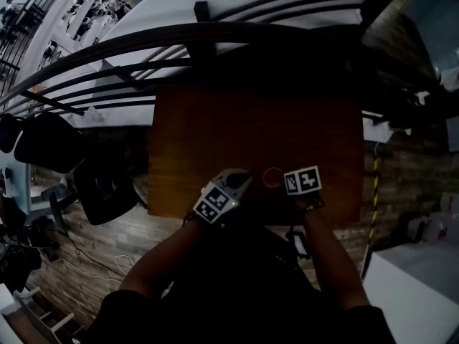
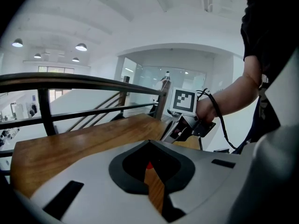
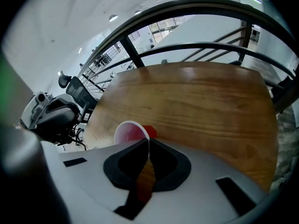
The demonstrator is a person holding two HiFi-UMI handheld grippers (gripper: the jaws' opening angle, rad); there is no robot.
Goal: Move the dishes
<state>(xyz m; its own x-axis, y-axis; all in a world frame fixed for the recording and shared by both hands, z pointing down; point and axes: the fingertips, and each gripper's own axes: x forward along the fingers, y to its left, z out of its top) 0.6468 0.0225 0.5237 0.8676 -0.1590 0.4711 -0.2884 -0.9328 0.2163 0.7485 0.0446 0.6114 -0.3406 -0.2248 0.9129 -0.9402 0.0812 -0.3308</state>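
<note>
Cup, red with a white rim, is pinched by its wall between the closed fingers of the right gripper, at the near edge of the wooden table. The left gripper is seen just beside it, fingers drawn together on nothing. Black-and-white square markers are carried on both grippers.

Both grippers low and close together, I read one empty and one loaded.
Left gripper tilts gently down with its jaws closed tip to tip. Right gripper points steeply down, jaws pinched on the rim of a red cup. Bare left forearm and right forearm angle inward.
</note>
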